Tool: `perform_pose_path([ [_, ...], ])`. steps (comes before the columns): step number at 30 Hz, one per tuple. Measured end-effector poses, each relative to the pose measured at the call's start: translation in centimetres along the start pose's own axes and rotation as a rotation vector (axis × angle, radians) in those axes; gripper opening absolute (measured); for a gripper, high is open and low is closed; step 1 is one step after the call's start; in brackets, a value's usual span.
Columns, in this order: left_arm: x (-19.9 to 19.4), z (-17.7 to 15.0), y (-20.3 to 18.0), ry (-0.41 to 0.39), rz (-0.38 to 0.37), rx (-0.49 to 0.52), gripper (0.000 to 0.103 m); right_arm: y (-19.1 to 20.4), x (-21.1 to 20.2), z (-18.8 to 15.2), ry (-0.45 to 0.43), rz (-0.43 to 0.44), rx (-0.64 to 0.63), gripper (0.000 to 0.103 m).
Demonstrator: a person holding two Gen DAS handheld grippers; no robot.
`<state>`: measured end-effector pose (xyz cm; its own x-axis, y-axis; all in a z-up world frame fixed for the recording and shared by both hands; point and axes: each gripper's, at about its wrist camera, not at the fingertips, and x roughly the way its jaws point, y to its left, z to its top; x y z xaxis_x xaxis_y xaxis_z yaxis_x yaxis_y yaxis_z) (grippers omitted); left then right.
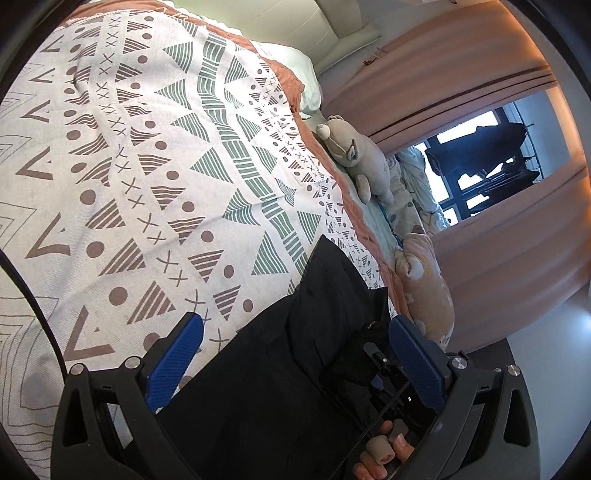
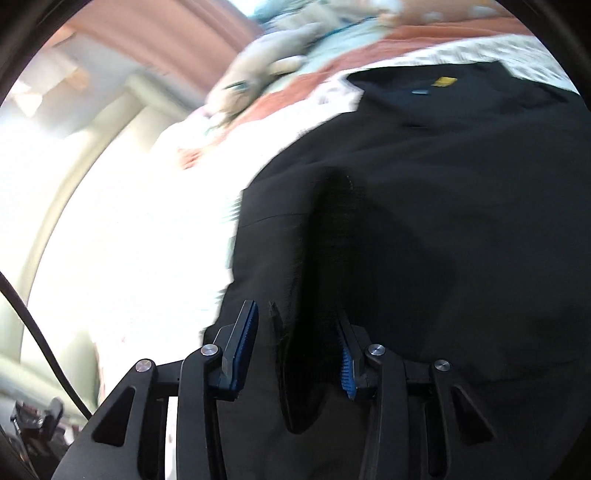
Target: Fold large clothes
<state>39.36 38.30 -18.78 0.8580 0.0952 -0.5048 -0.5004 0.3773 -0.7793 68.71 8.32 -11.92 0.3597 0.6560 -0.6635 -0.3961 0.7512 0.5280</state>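
Observation:
A black garment [image 1: 295, 350] lies on a bed covered with a white patterned blanket [image 1: 147, 166]. My left gripper [image 1: 295, 332] is open wide above the garment's edge, its blue pads [image 1: 177, 354] apart with cloth lying between them. In the right wrist view the same black garment [image 2: 443, 184] fills the right side, with a small yellow tag [image 2: 445, 81] near its far end. My right gripper [image 2: 295, 332] is partly open, and a raised fold of black cloth [image 2: 325, 258] stands between its jaws. That view is blurred.
A grey plush toy [image 1: 354, 155] and an orange plush toy [image 1: 424, 284] lie along the bed's far side by pink curtains [image 1: 498, 240] and a window [image 1: 480, 166]. A pillow [image 1: 295, 70] and headboard [image 1: 325, 26] are at the bed's head.

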Motion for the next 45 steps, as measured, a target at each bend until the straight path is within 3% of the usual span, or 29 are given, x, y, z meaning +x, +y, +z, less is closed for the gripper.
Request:
perform_pose_path([
  [5, -0.3, 0.0, -0.3, 0.002, -0.007, -0.010, 0.103, 1.7, 0.7, -1.2, 0.057, 0.027, -0.052, 0.037],
  [7, -0.7, -0.3, -0.9, 0.001, -0.006, 0.006, 0.103, 1.9, 0.5, -1.8, 0.062, 0.012, -0.068, 0.043],
  [9, -0.9, -0.7, -1.6, 0.004, -0.006, 0.026, 0.103, 1.5, -0.7, -2.0, 0.050, 0.026, -0.071, 0.065],
  [11, -1.3, -1.0, -2.1, 0.006, 0.001, 0.043, 0.103, 1.1, -2.1, -2.3, 0.024, 0.021, -0.072, 0.074],
  [15, -2.3, -1.5, -3.3, 0.001, 0.021, 0.079, 0.103, -0.9, -6.3, -3.6, -0.027, -0.006, -0.056, 0.074],
  [21, -3.8, -3.4, -6.5, 0.038, 0.028, 0.209, 0.103, -2.8, -12.7, -5.5, -0.134, -0.098, -0.026, 0.074],
  [32, -7.3, -7.6, -9.4, 0.071, -0.002, 0.364, 0.103, -5.7, -21.3, -12.7, -0.278, -0.181, 0.092, 0.074],
  [45, -11.9, -15.2, -6.4, 0.115, 0.002, 0.485, 0.103, -10.2, -30.5, -21.6, -0.330, -0.138, 0.252, 0.074],
])
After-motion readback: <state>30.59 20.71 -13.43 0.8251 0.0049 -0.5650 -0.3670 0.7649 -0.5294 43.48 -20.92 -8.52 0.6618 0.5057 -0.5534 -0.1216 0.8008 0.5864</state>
